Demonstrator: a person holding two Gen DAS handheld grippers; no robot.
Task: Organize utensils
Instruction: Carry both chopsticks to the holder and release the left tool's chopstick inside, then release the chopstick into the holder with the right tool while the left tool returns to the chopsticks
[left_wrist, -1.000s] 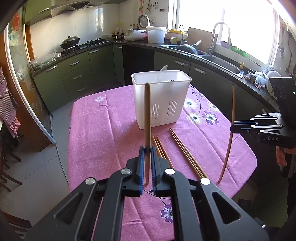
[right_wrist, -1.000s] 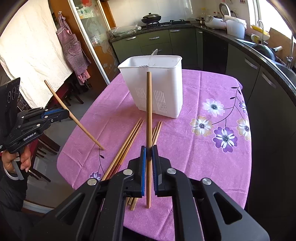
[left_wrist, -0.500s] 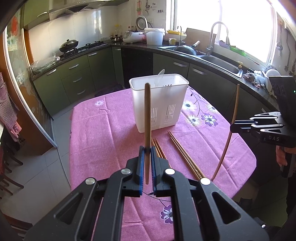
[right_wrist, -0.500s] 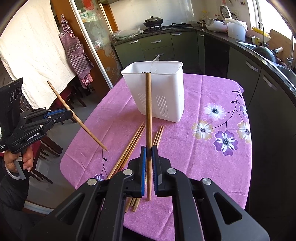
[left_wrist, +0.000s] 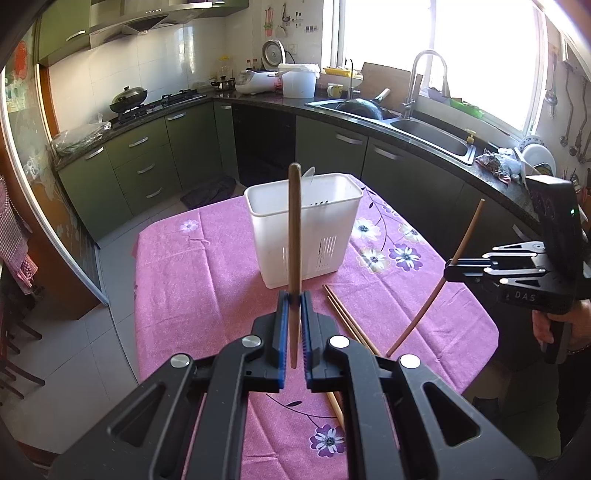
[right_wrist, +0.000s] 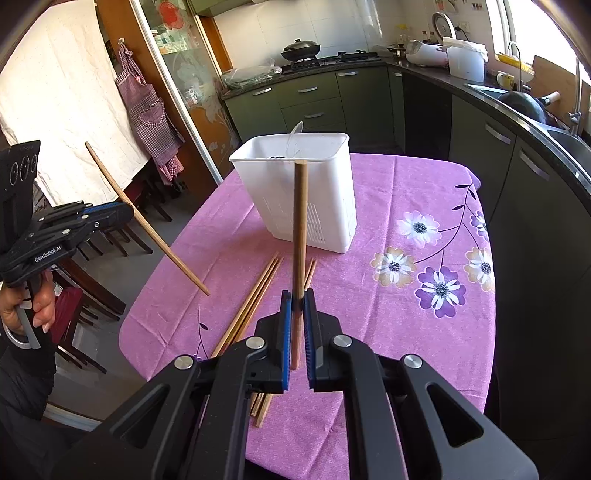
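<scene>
A white slotted utensil holder (left_wrist: 304, 229) stands on the pink flowered tablecloth (left_wrist: 207, 280); it also shows in the right wrist view (right_wrist: 295, 192). My left gripper (left_wrist: 294, 299) is shut on a wooden chopstick (left_wrist: 294, 236), held upright well above the table. My right gripper (right_wrist: 298, 297) is shut on another chopstick (right_wrist: 300, 229), also upright. Each gripper shows in the other's view: the right one (left_wrist: 448, 269) with its tilted chopstick (left_wrist: 443, 280), the left one (right_wrist: 127, 216) with its chopstick (right_wrist: 147, 221). Several loose chopsticks (right_wrist: 255, 302) lie on the cloth in front of the holder.
A clear spoon (right_wrist: 293, 138) stands inside the holder. Dark green cabinets, a stove with a wok (left_wrist: 127, 98) and a sink (left_wrist: 428, 136) line the walls behind. Chairs (right_wrist: 92, 291) stand by the table's left edge. An apron (right_wrist: 147, 110) hangs at the left.
Both grippers have risen with their chopsticks, so the table and holder sit lower and farther in both views. The chopsticks stay clamped.
</scene>
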